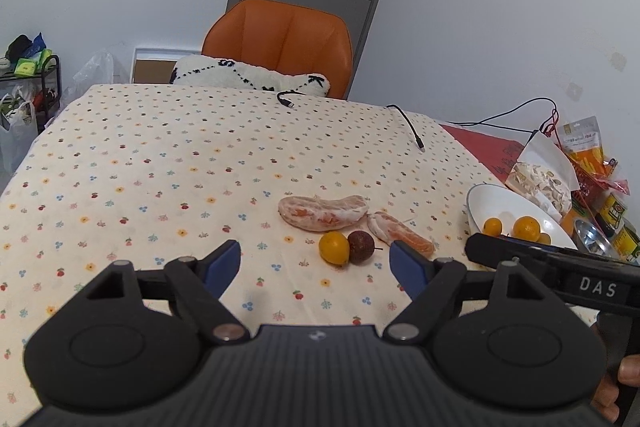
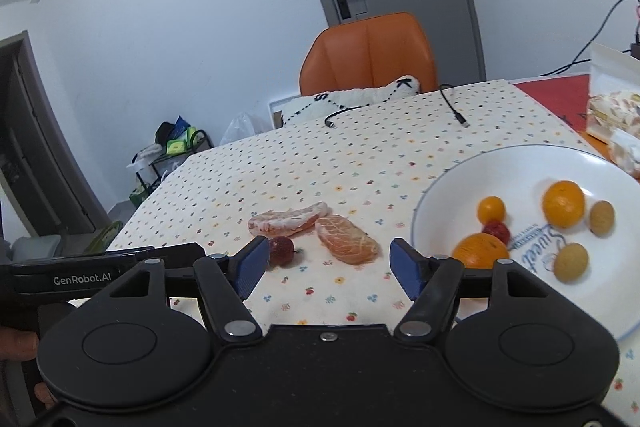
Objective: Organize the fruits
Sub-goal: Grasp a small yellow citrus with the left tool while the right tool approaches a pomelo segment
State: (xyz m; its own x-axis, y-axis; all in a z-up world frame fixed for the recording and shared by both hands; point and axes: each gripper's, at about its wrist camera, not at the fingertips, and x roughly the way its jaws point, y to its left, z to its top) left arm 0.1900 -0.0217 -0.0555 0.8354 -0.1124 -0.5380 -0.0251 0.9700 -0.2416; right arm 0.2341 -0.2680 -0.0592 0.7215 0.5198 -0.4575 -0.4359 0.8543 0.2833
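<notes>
My left gripper (image 1: 314, 264) hovers low over the counter with its blue-padded fingers (image 1: 224, 265) standing apart and nothing between them; just beyond the gap lie a small round yellow-orange citrus fruit (image 1: 334, 247) and a dark reddish-brown round fruit with a short stem (image 1: 361, 247), touching each other. My right gripper (image 2: 326, 267) likewise has its blue-padded fingers (image 2: 405, 266) apart and empty, and the same dark red fruit sits just beside its left finger. Ahead of both lie two peeled orange segments, a long curved peeled piece (image 1: 322, 213) and a shorter wedge-shaped peeled piece (image 2: 347, 239), close together on the flower-dotted cream cloth covering the counter (image 1: 160, 167). To the right stands a white ceramic plate with a thin blue rim (image 2: 440, 183), holding two larger oranges, a small orange citrus, a red fruit and two tan round fruits. Past the plate is a bag of pale snacks (image 1: 540, 175). At the far edge lie black cables (image 1: 408, 125), with an orange leather chair (image 1: 280, 43) behind.
</notes>
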